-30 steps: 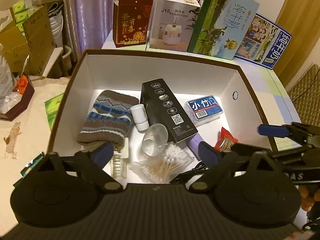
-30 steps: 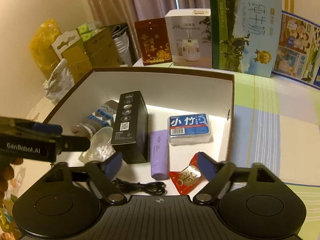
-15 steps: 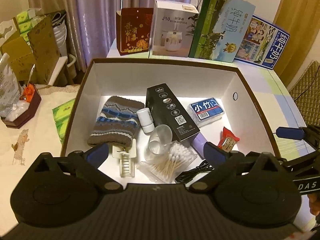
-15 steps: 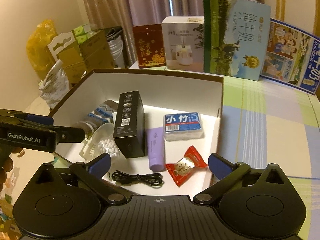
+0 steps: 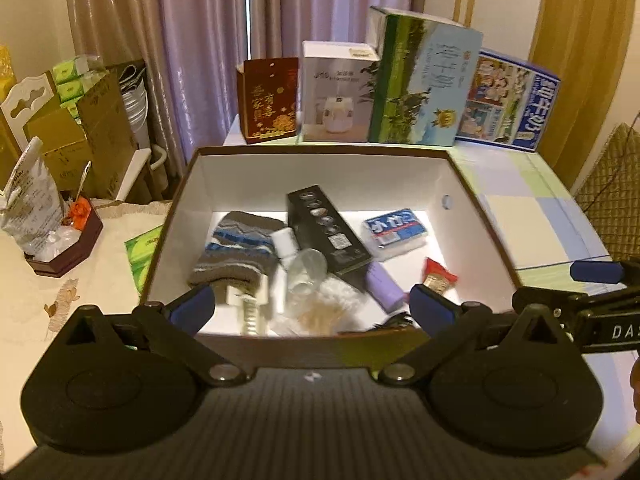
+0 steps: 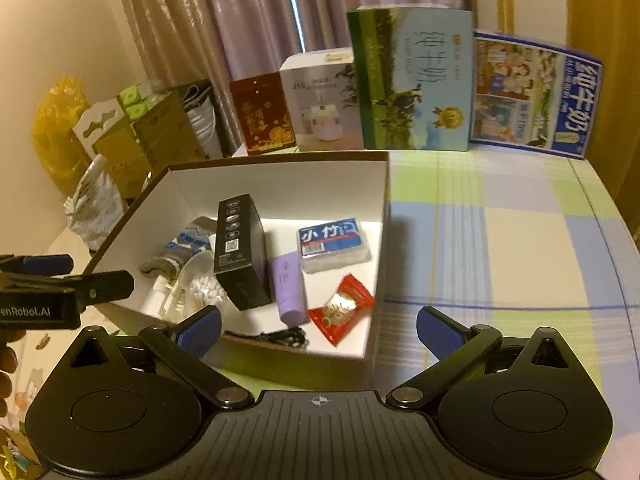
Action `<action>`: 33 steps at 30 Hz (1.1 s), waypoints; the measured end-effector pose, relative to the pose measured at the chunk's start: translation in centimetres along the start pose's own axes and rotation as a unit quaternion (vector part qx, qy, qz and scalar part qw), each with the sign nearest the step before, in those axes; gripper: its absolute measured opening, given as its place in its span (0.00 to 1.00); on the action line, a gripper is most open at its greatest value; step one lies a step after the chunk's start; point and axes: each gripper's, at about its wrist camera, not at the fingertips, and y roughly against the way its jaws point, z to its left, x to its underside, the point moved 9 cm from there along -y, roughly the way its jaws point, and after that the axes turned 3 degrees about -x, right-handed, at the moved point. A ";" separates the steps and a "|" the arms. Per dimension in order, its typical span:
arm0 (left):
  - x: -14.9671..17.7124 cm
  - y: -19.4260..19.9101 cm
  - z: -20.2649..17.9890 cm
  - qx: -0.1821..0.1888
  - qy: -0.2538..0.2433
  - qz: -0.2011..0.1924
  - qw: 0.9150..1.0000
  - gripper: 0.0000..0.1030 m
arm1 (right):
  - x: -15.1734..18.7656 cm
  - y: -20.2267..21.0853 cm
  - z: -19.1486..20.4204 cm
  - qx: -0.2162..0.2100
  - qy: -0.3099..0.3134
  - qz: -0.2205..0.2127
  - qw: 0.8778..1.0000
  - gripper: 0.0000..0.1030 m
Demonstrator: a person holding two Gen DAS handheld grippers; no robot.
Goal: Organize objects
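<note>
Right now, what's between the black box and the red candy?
The purple tube lies between the black box and the red candy, seen in the right wrist view.

The box (image 6: 280, 184) is open on top, so entry is from above, between its 4 upright walls. Its floor is crowded on the left: sock (image 5: 236, 252), black carton (image 6: 240, 256), cotton swabs (image 6: 206, 290). Bare white floor shows along the back wall and near the right wall beside the red candy (image 6: 340, 308). Right of the box, the checked counter (image 6: 500, 240) lies open up to the cartons (image 6: 416, 80) standing at the back.
</note>
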 end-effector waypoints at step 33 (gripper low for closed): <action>10.6 12.7 -19.1 0.069 -0.039 0.009 0.997 0.99 | 12.1 20.4 -11.0 0.061 -0.061 -0.012 0.996 0.98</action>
